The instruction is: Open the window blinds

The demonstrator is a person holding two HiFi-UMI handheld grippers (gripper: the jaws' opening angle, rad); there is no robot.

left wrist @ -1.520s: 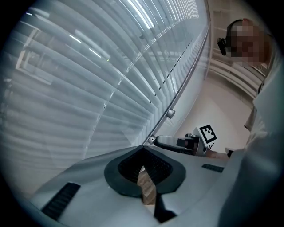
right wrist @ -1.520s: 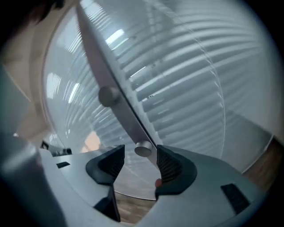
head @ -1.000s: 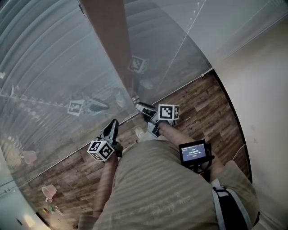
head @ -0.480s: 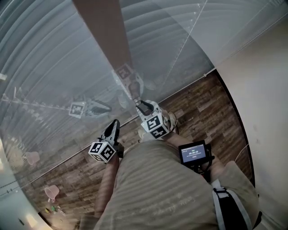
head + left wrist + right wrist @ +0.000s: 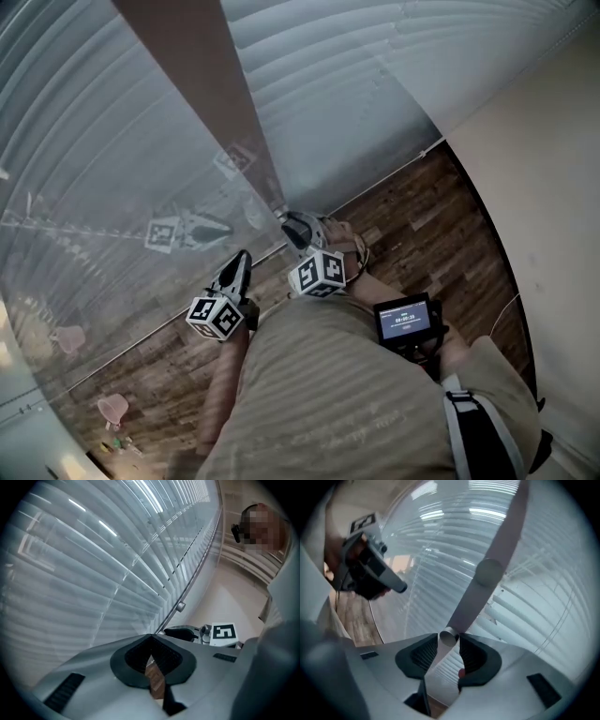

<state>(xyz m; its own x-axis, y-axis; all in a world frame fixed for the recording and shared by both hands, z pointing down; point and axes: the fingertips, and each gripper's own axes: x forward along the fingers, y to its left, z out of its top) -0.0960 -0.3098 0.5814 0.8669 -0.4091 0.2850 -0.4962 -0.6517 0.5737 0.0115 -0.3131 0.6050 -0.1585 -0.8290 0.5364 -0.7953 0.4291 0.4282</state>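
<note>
The person stands on a dark brown wood-plank floor (image 5: pixel 422 225) that runs up to a tall window. White horizontal slatted blinds (image 5: pixel 375 84) cover the window, and their slats look flat and close together. A cream-coloured wall (image 5: pixel 553 187) borders the floor on the right. Near the floor's lower left corner sits a small pink cup-like thing (image 5: pixel 112 405), too small to tell more.

The long grey-brown tilt wand (image 5: pixel 225 103) hangs down in front of the blinds, toward the window's bottom edge. The right gripper (image 5: pixel 295 225) has it by the lower end. In the right gripper view the jaws are drawn in on the rounded tip of the tilt wand (image 5: pixel 506 531), one dark pad on each side of the right gripper (image 5: pixel 449 641), with only that tip between them. A round knob sits partway up the shaft.

The left gripper (image 5: pixel 239 258) is just beside it, to the left and nearer the person, and points at the foot of the window. In its own view the jaws of the left gripper (image 5: pixel 151 639) are closed tip to tip with nothing held — only a sliver of floor shows behind them, and the blinds (image 5: pixel 93 573) fill the rest.

A small black screen device (image 5: pixel 405 321) sits at the waist of the person's beige shirt (image 5: pixel 337 394).
</note>
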